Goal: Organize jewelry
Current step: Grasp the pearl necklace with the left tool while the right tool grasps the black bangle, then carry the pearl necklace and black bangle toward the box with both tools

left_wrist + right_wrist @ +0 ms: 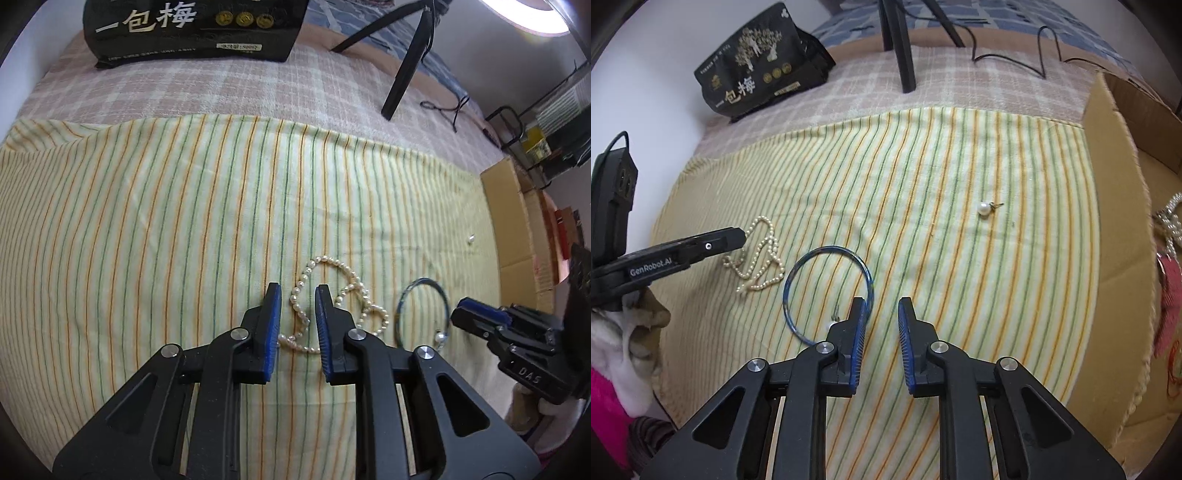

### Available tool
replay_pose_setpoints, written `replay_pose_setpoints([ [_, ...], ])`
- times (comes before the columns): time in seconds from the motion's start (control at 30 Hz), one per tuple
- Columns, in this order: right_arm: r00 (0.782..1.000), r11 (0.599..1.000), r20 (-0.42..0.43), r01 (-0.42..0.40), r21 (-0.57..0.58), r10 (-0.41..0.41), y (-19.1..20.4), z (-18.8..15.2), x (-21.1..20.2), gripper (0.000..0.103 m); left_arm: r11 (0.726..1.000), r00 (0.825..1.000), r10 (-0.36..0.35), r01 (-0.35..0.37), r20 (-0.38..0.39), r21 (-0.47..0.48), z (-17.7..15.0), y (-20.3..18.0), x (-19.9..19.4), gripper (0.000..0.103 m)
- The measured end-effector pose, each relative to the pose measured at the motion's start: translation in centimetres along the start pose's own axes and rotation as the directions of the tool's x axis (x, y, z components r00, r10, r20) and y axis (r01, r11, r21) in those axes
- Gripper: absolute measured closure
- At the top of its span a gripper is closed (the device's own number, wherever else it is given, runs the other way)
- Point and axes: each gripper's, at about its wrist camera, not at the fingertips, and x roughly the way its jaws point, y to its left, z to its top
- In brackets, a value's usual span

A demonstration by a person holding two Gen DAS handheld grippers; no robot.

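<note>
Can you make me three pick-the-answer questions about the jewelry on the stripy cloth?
1. Where is the pearl necklace?
A. left of the blue bangle
B. inside the cardboard box
C. on the black bag

2. How many loose pearl earrings lie alone, far from the bangle?
A. three
B. one
C. none

3. What is the right gripper holding?
A. the bangle
B. the necklace
C. nothing

Answers: 1 A, the strand lies on the striped cloth beside the ring's left edge. 2 B, a single pearl with a post sits apart. 3 C, only bare cloth shows between its pads.
</note>
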Motion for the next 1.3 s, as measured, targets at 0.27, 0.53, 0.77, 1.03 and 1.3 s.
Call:
replay_pose_setpoints([
  [0.27,0.997,0.998,-0.063,0.049,-0.045,-0.052,1.1,1.4,1.4,0.087,0.998,0.998,0.057,-0.057,0.008,0.039,-0.1,-0.3,1.1,0.094],
  [0.53,0.989,0.989,-0.094,0.106,-0.103,-0.116,2.9,2.3,2.7,0.096,0.997,0.997,0.071,-0.073,0.035,0.04,-0.1,-0.5,1.2,0.1],
  [0.77,0.996,0.995,-0.064,0.063,-0.083,-0.069,3.8,2.2,2.8,0.1,0.998,0.999,-0.009,0.012,0.049,-0.064,0.2,1.5,-0.1,0.101],
  [1.03,0.998,0.998,0.008,-0.063,-0.032,0.063,4.8,0.9,-0.3,0.101,0.994,0.992,-0.07,0.078,0.105,-0.079,-0.4,1.7,-3.8,0.101],
  [1.3,0.992,0.992,0.054,-0.113,-0.063,0.116,7.7,-0.3,-3.3,0.101,0.983,0.974,-0.158,0.17,0.165,-0.063,-1.0,0.5,-7.8,0.101],
])
